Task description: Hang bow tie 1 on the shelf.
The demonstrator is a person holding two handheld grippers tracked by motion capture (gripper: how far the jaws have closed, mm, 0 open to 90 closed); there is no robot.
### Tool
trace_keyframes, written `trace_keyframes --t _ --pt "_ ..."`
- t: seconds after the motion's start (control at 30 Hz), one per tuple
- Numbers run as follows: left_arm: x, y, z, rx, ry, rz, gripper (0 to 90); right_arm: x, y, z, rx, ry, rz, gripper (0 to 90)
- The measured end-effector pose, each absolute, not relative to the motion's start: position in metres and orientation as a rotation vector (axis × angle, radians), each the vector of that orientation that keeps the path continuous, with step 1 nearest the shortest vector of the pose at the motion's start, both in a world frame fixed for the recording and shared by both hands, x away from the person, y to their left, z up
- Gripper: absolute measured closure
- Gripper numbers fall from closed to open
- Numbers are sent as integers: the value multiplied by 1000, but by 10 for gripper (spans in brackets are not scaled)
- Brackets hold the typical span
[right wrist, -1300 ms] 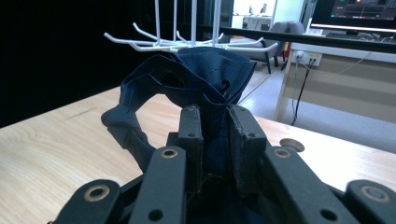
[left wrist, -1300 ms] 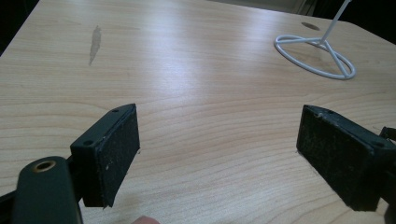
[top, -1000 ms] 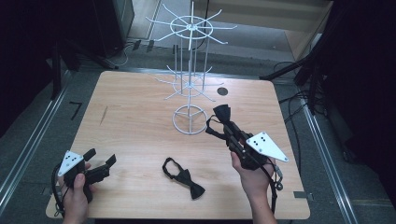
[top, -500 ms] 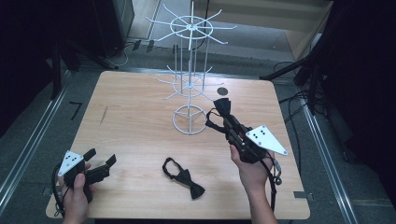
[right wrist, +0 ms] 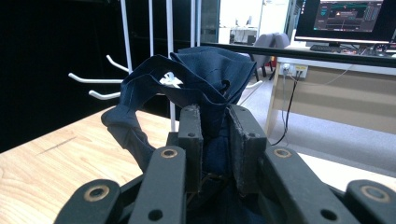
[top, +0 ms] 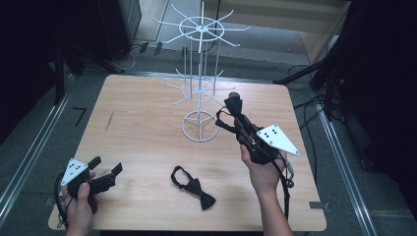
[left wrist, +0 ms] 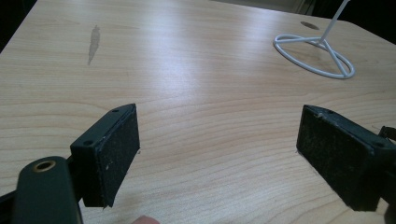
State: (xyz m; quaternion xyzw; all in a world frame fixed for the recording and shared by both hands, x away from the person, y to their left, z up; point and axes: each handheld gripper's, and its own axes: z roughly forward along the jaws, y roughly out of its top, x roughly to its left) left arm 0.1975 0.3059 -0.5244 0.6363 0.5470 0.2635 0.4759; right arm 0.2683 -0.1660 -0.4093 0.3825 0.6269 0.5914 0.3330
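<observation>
**Bow tie clamped in right gripper beside wire rack**

A dark blue bow tie (right wrist: 187, 79) is held in the right gripper (top: 235, 112), whose jaws are pressed together on the cloth; in the right gripper view the fabric is seen bunched between the two pads, with its strap looping out to the side and a small white clip showing at the top. In the high view the gripper is raised above the table (top: 142, 118), just to the 3 o'clock side of the white wire rack (top: 199, 88), and the held tie is seen near the rack's lower ring of hooks. Whether the tie touches a hook cannot be told.

The left gripper (top: 104, 169) is held low at the table's 7 o'clock corner, with its jaws spread wide apart and nothing between them; in the left gripper view, bare wood is seen between the pads (left wrist: 112, 154), and the rack's round base lies far off at 1 o'clock.

A second bow tie (top: 193, 187), black, is lying flat on the table near the 6 o'clock edge, between the two hands and well apart from both grippers.
</observation>
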Motion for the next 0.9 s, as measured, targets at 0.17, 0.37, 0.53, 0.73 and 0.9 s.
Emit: trace_keyframes --t 0.17,0.37,0.53,0.73,0.9 --pt "197 306 -524 1554 1337 643 141 272 -164 -407 993 1628 1546 777" --pt "198 306 -524 1554 1335 643 141 277 -163 -403 987 1625 1537 777" --pt "198 306 -524 1553 1336 642 141 282 -163 -404 999 1616 1540 776" --pt "198 306 -525 1552 1336 642 141 288 -163 -407 1017 1611 1550 776" --pt "198 306 -525 1553 1336 642 141 296 -160 -409 1035 1617 1545 776"
